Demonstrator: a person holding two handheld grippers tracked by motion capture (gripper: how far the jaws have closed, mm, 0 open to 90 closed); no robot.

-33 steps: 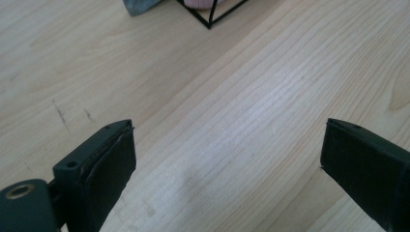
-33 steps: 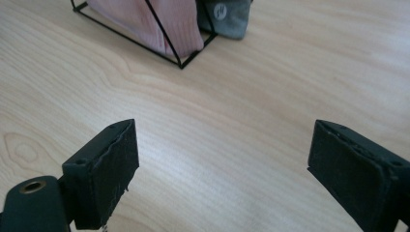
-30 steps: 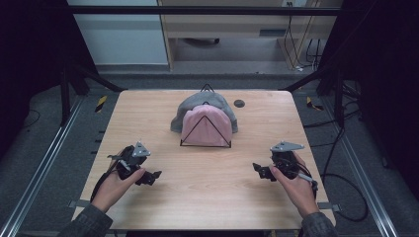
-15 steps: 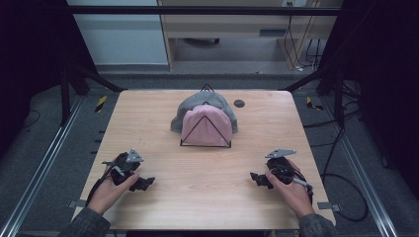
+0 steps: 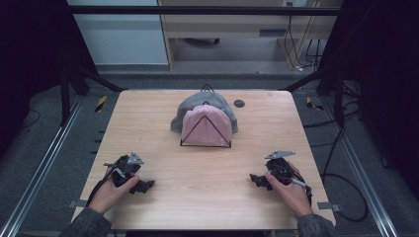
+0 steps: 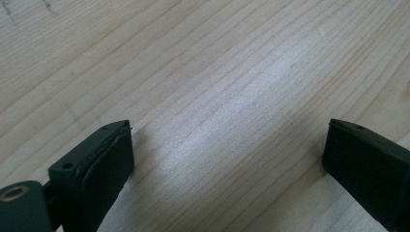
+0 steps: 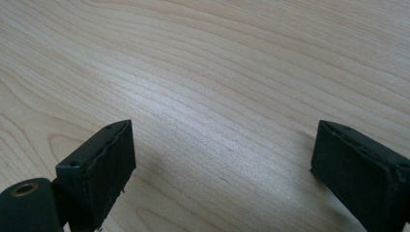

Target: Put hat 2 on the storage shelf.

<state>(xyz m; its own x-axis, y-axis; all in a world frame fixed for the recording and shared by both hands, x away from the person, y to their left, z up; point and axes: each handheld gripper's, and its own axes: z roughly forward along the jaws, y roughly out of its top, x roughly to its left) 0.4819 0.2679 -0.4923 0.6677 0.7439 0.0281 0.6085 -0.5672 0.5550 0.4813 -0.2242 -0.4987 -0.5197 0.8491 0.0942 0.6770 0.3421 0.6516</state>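
Hats [image 5: 206, 122] stacked mid-table on stand; left gripper [image 5: 144, 186] and right gripper [image 5: 256, 180] gape empty

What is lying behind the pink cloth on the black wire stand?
Behind the pink cloth on the black wire stand lies a grey cloth, partly covered by the pink one. Another black wire tip rises behind it. What the cloths cover cannot be seen.

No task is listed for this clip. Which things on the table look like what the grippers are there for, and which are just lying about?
Likely for the job:
pink hat, on the black wire stand
grey hat, behind the pink one
left gripper and right gripper, both open and empty, low over the table

Just lying about:
small dark disc
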